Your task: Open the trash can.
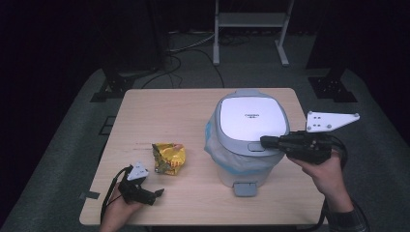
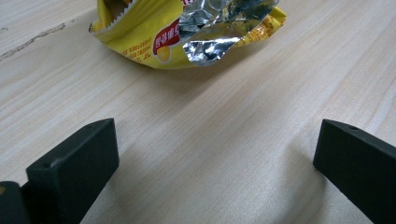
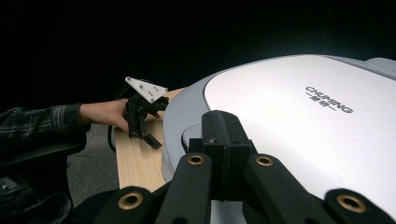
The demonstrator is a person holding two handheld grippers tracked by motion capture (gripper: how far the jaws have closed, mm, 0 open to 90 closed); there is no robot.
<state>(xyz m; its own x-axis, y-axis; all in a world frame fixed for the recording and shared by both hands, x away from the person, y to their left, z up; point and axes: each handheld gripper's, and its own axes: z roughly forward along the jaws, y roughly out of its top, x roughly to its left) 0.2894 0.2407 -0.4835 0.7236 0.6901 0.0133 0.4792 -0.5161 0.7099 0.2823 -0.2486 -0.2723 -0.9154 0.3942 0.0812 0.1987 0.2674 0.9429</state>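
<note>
— What's around the right gripper (image 1: 265, 141)?
— Its closed, empty jaws rest on the bin (image 1: 249, 140), whose white lid is down.
— And the left gripper (image 1: 157, 195)?
— Wide open, empty; a crumpled yellow chip bag (image 2: 187, 32) lies just ahead on the table (image 1: 193, 104).

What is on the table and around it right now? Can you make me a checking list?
Surface: light wooden table, with a thin dark mark left of the packet.
Job's things: white and grey bin, lid down, bag liner at its rim, pedal at the front; crumpled yellow snack packet, torn open, lying flat.
Clutter: nothing seen.
Grippers: left gripper open, low over the table, short of the packet; right gripper shut, its tip at the lid's front button.
Cables: one trails from each gripper; more lie on the floor behind the table.
Surroundings: grey floor, black stand feet, white frame legs, dark background.
</note>
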